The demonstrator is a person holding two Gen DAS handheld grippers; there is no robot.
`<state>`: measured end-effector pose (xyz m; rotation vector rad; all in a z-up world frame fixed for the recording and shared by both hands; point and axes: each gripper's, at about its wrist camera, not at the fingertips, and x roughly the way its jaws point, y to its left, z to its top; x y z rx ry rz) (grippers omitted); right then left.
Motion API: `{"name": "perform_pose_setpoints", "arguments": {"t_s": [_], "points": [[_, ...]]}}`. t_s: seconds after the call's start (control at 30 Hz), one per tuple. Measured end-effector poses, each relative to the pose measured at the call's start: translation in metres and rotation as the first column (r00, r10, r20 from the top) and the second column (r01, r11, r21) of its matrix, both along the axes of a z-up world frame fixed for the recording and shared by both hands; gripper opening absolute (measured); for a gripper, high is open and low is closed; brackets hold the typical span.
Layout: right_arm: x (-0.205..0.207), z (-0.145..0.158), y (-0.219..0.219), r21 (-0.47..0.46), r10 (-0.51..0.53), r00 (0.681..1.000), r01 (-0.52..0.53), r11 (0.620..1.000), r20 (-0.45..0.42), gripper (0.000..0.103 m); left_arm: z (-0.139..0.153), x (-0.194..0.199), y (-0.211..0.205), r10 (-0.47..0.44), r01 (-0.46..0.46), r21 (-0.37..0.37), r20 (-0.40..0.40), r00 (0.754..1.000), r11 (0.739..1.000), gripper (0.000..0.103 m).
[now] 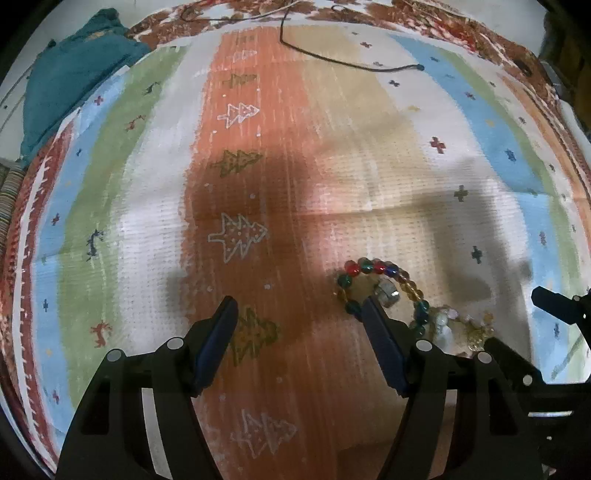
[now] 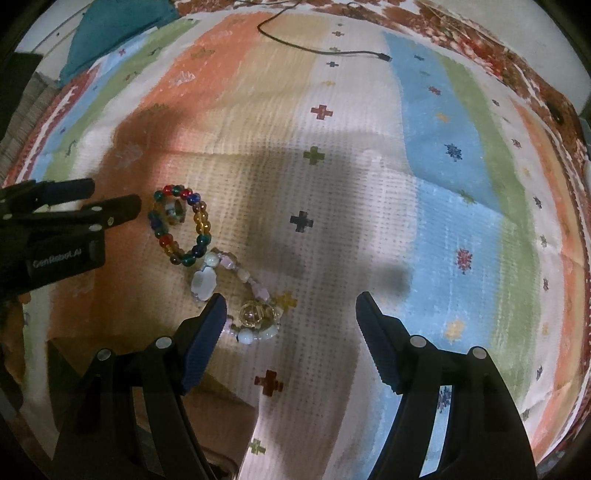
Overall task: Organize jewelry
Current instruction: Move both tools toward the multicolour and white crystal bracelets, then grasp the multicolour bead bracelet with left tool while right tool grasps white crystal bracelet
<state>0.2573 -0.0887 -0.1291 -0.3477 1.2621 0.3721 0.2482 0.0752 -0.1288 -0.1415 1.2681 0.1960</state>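
A bracelet of coloured glass beads [image 2: 201, 221] lies on the striped mat [image 2: 424, 155], with a small ring [image 2: 175, 211] inside its loop. Touching it lies a pale bead bracelet [image 2: 204, 282] with a shell piece and a gold charm [image 2: 255, 314]. My right gripper [image 2: 291, 299] is open above the mat; the gold charm shows just inside its left finger, untouched. My left gripper [image 1: 299, 306] is open too, its right finger partly covering the coloured bracelet [image 1: 369, 266] and the ring [image 1: 388, 294]. Nothing sits between its pads.
A black cable [image 2: 317, 50] with a plug runs across the far part of the mat. A teal cloth [image 1: 74, 77] lies at the far left corner. Brown patterned fabric [image 1: 461, 33] borders the mat's far edge. Each gripper shows in the other's view: left [image 2: 114, 194], right [image 1: 550, 302].
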Motion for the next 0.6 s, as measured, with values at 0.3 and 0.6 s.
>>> {"name": "perform_pose_setpoints", "arguments": {"t_s": [0.3,0.6], "points": [[0.008,-0.018,0.005,-0.052,0.010,1.000,-0.011,0.999,-0.019,0.073,-0.017,0.012,0.000,-0.017,0.017,-0.014,-0.023,1.000,1.000,0.070],[0.017,-0.024,0.016,-0.083,0.029,1.000,-0.028,0.996,0.002,0.073,-0.026,0.017,-0.001,-0.018,0.018,0.011,-0.021,1.000,1.000,0.071]]}}
